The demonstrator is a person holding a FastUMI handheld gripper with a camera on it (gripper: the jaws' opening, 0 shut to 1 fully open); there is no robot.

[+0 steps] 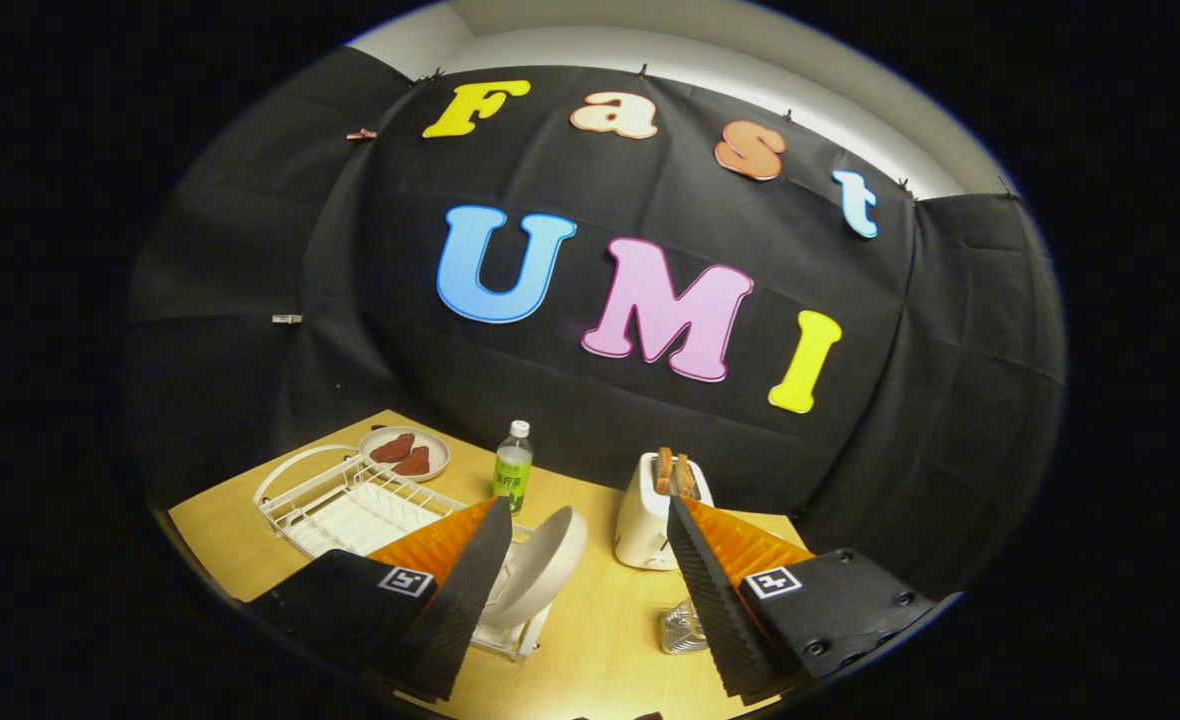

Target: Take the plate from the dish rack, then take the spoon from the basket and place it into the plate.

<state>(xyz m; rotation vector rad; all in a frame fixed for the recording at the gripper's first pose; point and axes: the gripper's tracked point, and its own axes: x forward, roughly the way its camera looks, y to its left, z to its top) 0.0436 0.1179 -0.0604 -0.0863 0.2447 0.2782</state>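
One claw (578, 590): I hold it open above the bench (600, 640), nothing between its two fingers.
Plate (542, 565): it stands on its edge in the near end of the dish rack (350, 510), just ahead of the claw at about 11 o'clock, close beside the left finger (460, 590).
Plate axis: the disc leans a little to the right, its rim runs from low-near to high-far, so I see it nearly edge-on.
Key relation: the left finger is the nearer one; the upper rim sits inside the gap but well off its middle, so I judge the claw must shift left and go forward until the rim lies between both fingers.
Basket (682, 628): a small wire one on the bench at about 1 o'clock, touching the view of the right finger (720, 600); I cannot tell the spoon in it.
Other things: a toaster (650, 515) at 12 o'clock beyond the fingers, a bottle (513, 470) and a small dish (405, 452) with red pieces behind the rack.
Step in hand: reaching for the plate; not yet gripped.
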